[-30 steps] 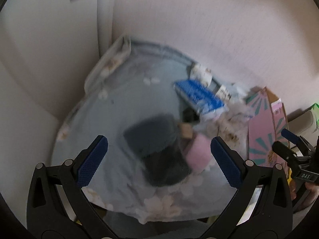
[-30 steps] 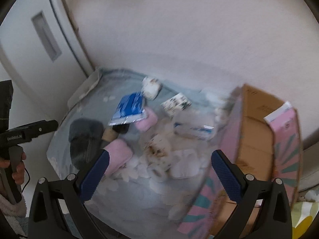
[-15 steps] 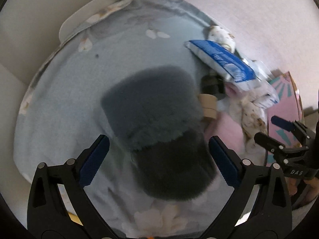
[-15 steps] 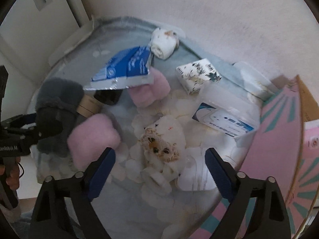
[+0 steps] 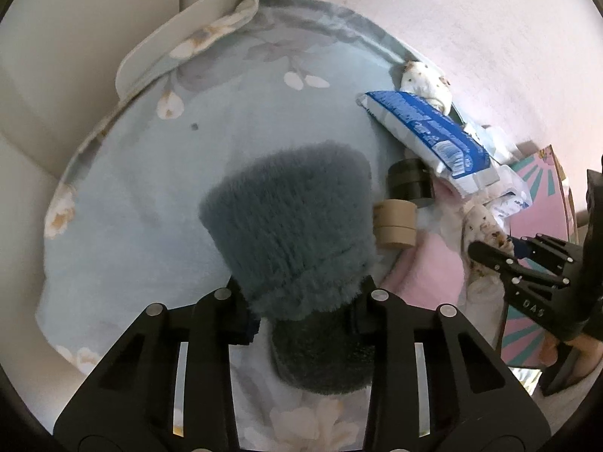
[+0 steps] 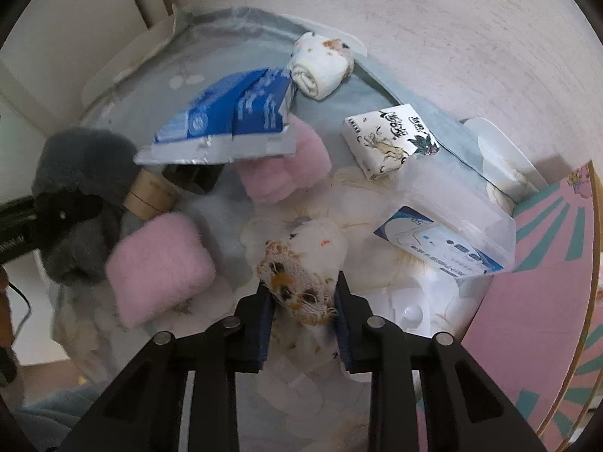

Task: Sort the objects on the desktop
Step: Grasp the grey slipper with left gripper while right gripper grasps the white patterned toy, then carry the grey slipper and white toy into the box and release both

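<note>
My left gripper (image 5: pixel 301 312) is shut on a grey fluffy slipper (image 5: pixel 290 214), pinching its heel end on the blue flowered cloth (image 5: pixel 150 173); the slipper also shows at the left of the right wrist view (image 6: pixel 75 173). My right gripper (image 6: pixel 301 312) is shut on a white rolled towel with brown and orange spots (image 6: pixel 305 263) in the middle of the pile. The right gripper also shows at the right of the left wrist view (image 5: pixel 501 252).
Around lie a blue packet (image 6: pixel 233 120), two pink fluffy rolls (image 6: pixel 162 263) (image 6: pixel 286 165), a second white rolled towel (image 6: pixel 320 67), a printed tissue pack (image 6: pixel 392 139), a clear box (image 6: pixel 452 218), tape rolls (image 5: pixel 395 222) and a pink cardboard box (image 6: pixel 546 282) at the right.
Both grippers moved down onto the pile and closed: the left on the grey slipper, the right on the spotted white towel.
</note>
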A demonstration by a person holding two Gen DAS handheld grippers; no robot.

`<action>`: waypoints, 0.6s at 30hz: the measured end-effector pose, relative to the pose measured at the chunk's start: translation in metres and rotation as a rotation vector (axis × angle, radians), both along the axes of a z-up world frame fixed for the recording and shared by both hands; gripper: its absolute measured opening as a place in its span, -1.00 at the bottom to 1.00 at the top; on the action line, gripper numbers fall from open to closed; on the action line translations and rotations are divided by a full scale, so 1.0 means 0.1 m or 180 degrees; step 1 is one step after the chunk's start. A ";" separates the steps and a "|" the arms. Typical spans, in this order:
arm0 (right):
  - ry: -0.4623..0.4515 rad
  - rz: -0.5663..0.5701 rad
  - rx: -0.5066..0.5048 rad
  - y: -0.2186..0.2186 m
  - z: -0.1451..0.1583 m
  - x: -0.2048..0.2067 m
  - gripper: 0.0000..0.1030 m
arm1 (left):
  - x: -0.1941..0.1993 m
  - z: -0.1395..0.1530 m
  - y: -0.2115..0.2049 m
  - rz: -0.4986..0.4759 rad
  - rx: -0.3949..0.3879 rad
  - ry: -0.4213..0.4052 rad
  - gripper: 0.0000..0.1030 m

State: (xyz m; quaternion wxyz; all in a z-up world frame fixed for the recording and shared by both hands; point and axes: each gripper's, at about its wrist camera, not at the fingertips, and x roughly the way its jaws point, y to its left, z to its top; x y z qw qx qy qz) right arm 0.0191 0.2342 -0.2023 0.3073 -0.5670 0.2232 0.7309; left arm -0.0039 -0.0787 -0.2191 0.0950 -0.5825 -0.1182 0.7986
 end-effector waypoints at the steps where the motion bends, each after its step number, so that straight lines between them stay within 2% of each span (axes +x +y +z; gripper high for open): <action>1: 0.0062 -0.0034 -0.0034 0.00 0.05 0.03 -0.49 | 0.00 0.04 0.00 -0.0012 -0.0006 0.0009 -0.42; 8: 0.0198 -0.0107 -0.0011 -0.05 0.33 0.08 -0.49 | -0.02 0.24 -0.10 -0.0047 0.0026 0.0001 -0.42; 12: 0.0357 -0.0178 0.0010 0.01 0.56 0.10 -0.49 | -0.04 0.44 -0.16 -0.0094 -0.0037 0.0127 -0.42; 18: 0.0509 -0.0303 0.0102 -0.15 0.81 0.12 -0.49 | -0.11 0.78 -0.16 -0.0240 0.0033 0.0298 -0.47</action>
